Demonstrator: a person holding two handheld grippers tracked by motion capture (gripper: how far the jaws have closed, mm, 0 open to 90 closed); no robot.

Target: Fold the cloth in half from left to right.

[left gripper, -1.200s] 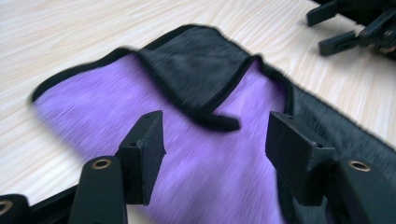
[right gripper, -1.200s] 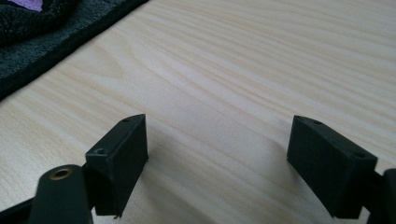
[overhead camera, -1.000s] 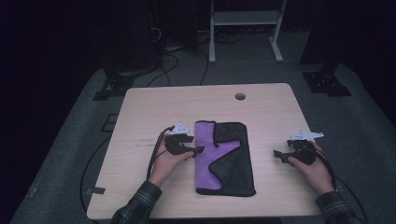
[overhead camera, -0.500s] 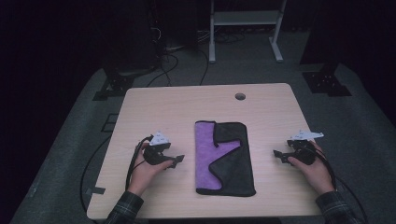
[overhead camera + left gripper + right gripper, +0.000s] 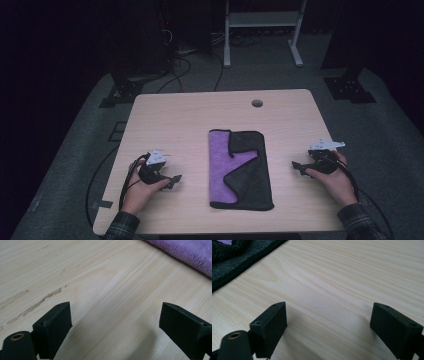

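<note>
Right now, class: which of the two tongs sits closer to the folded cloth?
The left tongs sit slightly closer to the folded cloth; the right tongs rest farther off its dark edge. Both are open over bare table.

tool (image 5: 115,322) jaws apart, empty | table (image 5: 100,285) | purple cloth (image 5: 190,252) corner

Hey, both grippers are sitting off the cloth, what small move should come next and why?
Probably bring the left gripper back toward the folded cloth and its purple edge. Both it and the right gripper rest open on bare table, apart from the cloth, and a dark flap lies unevenly over the purple.
</note>
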